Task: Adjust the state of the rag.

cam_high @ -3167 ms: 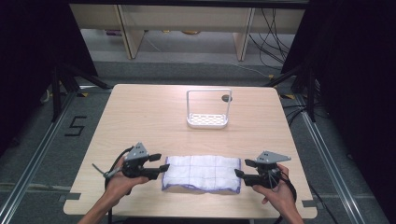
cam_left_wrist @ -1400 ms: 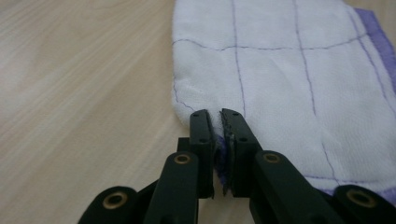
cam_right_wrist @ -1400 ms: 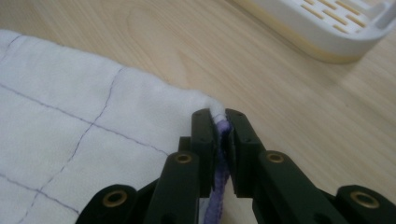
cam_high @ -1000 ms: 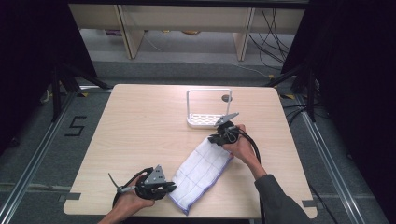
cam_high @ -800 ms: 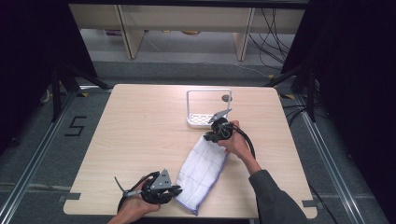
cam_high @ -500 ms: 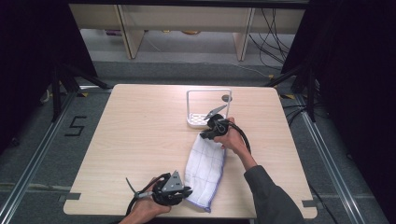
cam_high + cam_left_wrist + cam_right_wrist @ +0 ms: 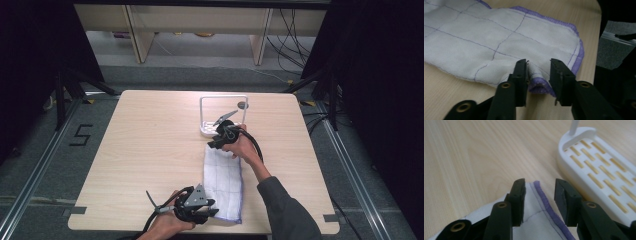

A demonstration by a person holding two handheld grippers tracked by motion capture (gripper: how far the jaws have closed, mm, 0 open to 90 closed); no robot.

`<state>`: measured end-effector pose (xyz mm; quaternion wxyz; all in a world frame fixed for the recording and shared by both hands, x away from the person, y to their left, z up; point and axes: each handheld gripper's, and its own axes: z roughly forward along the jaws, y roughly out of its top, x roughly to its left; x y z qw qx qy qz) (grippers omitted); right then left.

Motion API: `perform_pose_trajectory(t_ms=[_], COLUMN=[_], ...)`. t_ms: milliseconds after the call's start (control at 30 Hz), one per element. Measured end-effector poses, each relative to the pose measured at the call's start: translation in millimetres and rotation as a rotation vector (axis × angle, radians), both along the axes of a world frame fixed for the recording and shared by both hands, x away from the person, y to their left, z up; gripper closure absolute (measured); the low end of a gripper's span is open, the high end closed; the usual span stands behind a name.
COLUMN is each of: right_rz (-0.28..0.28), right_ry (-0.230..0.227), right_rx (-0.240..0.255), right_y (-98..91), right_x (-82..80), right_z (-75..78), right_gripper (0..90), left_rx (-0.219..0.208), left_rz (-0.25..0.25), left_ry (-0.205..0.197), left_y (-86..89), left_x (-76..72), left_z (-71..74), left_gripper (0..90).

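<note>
Cloth (image 7: 223, 184) is lying flat on the counter (image 7: 150, 145), long axis running from my left gripper (image 7: 210, 213) to my right gripper (image 7: 214, 143) beside the rack (image 7: 224, 116). Both grippers have just been opening and are standing spread, each astride a cloth corner, not pinching.

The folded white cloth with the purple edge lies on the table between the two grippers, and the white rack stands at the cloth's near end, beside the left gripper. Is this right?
Not quite. The rack stands at the cloth's far end, beside the right gripper, as the high view shows. The left gripper is at the near end. The rest is right.
</note>
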<state>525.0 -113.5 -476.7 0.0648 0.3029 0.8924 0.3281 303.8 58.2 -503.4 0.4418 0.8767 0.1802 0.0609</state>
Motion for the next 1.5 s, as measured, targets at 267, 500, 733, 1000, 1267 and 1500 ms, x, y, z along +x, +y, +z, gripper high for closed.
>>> perform_pose_trajectory(t_ms=[267, 500, 733, 1000, 1267, 1500], right_rz=[-0.085, -0.157, -0.205, -0.244, -0.252, -0.248], right_ry=[-0.06, -0.092, -0.073, -0.069, -0.035, -0.037], right_rx=[0.075, 0.132, 0.115, 0.096, 0.053, 0.043], right_y=[-21.6, -60.6, -86.8, -92.2, -91.8, -89.1], right_x=[-22.5, -44.5, -49.2, -44.9, -38.2, -36.1], right_z=[22.7, 34.9, 30.3, 16.5, 0.2, -5.7], right_gripper=[48.3, 45.4, 43.4, 41.5, 40.5, 39.8], left_rx=[-0.039, -0.081, -0.068, -0.045, -0.02, -0.024], left_rz=[0.081, 0.196, 0.315, 0.405, 0.408, 0.414], left_ry=[-0.005, -0.004, 0.038, 0.07, 0.069, 0.076], left_y=[8.6, 26.1, 46.9, 44.9, 27.8, 22.6], left_x=[8.7, 40.9, 82.8, 126.5, 154.0, 173.7], left_z=[8.1, 22.2, 21.9, 15.1, 7.0, -1.0], left_gripper=[39.7, 34.6, 33.1, 28.8, 29.8, 31.6])
